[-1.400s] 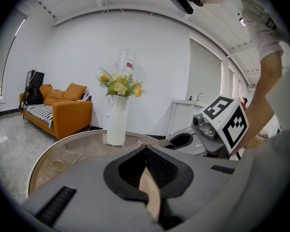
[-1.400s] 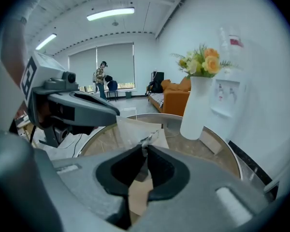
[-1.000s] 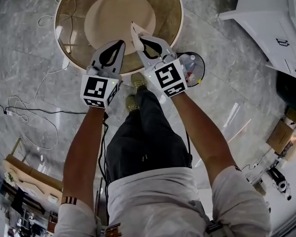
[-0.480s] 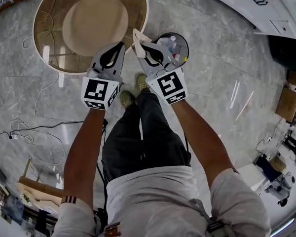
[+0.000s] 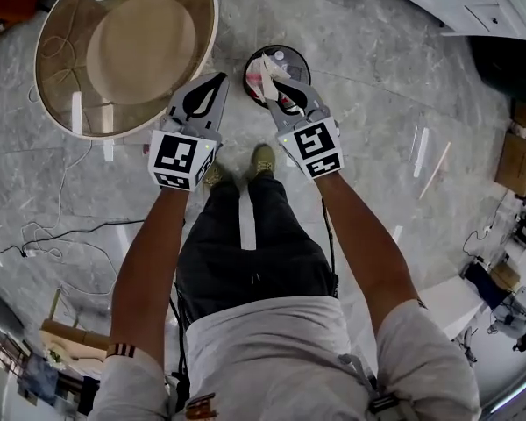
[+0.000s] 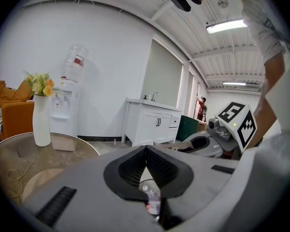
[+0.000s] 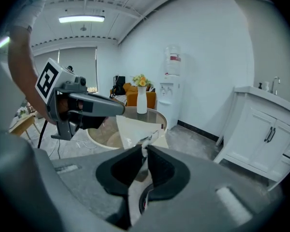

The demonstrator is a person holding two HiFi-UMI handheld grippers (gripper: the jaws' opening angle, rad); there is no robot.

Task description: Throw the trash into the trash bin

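While the person stood on the shiny grey stone floor [image 5: 377,103], the right gripper [image 5: 274,89] pinched a thin, crinkly piece of whitish paper trash [image 5: 265,68] between its dark ribbed jaws. In the right gripper view, the right gripper's jaws [image 7: 145,151] were squeezed onto the paper [image 7: 134,128], which stuck up flat and creased. The paper hung right over the small round black trash bin [image 5: 303,63], which already had a clear plastic bottle and other scraps in it. The left gripper [image 5: 219,79] was beside it, its grey jaws [image 6: 146,149] pressed together with nothing in them. A round glass table [image 5: 61,112] with a smooth tan base stood near the bin.
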